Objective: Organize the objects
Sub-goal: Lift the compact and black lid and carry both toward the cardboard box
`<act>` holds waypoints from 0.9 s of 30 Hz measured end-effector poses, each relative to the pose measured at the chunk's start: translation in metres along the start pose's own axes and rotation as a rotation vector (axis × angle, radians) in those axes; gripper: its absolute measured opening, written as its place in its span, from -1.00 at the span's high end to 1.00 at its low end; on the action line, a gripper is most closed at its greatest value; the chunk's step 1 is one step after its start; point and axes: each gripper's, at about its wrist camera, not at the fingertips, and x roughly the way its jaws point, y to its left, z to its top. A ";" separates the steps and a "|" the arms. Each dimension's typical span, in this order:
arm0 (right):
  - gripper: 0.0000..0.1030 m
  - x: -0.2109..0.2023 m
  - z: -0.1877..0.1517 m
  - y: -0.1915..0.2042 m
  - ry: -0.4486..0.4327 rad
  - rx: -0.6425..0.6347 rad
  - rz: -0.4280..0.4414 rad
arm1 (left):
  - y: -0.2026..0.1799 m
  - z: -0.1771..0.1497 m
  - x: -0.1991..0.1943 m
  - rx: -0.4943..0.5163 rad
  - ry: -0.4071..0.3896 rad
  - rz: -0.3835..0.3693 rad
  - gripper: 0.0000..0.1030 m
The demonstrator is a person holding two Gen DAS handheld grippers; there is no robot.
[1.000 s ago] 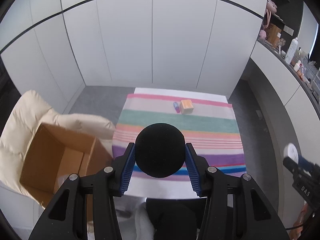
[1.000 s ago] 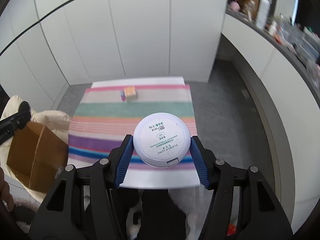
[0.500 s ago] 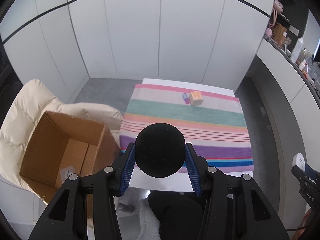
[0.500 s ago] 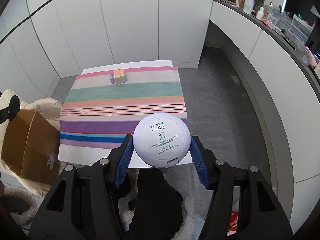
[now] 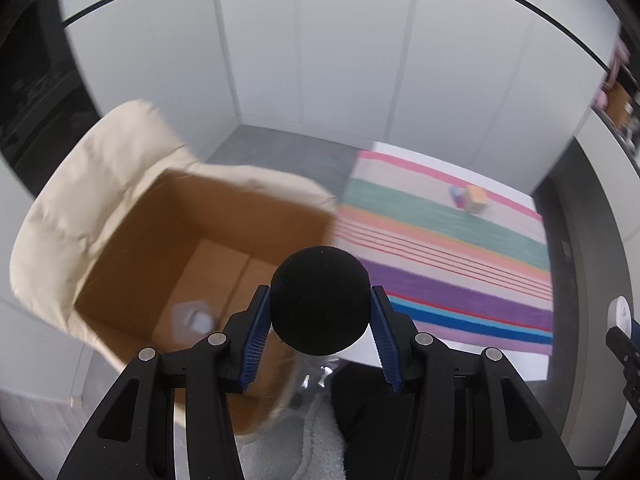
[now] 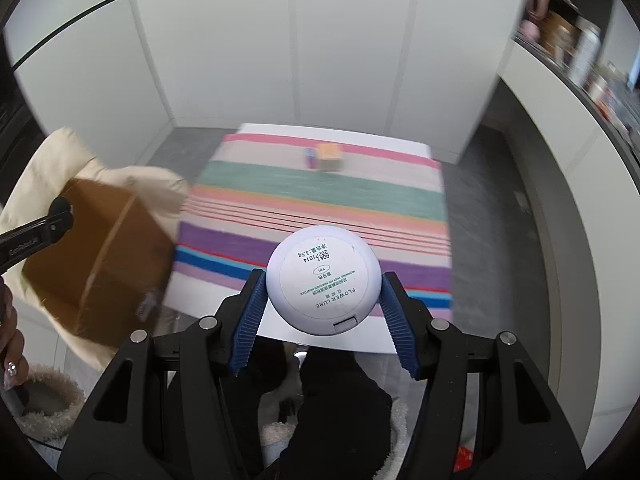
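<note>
Foam, round and black, sits clamped as a ball (image 5: 320, 300) between the blue ribbed pads of the left gripper (image 5: 320, 334), above the near edge of an open brown cardboard box (image 5: 132, 248) on a cream cushion (image 5: 80, 184). Right gripper (image 6: 322, 310) clamps a round white plastic compact (image 6: 323, 278) (label facing up) over the striped cloth (image 6: 320, 200), where a small orange cube (image 6: 330, 156) lies.
</note>
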 end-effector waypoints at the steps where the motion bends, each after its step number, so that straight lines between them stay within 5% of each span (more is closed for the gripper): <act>1: -0.16 0.001 0.002 0.015 -0.002 -0.026 0.017 | 0.011 -0.001 -0.001 -0.015 -0.002 0.012 0.04; 17: -0.16 0.034 0.008 0.244 0.030 -0.370 0.293 | 0.196 -0.071 0.015 -0.255 0.081 0.231 0.04; 27: -0.16 0.062 -0.009 0.338 0.105 -0.518 0.407 | 0.218 -0.065 0.037 -0.267 0.079 0.204 0.04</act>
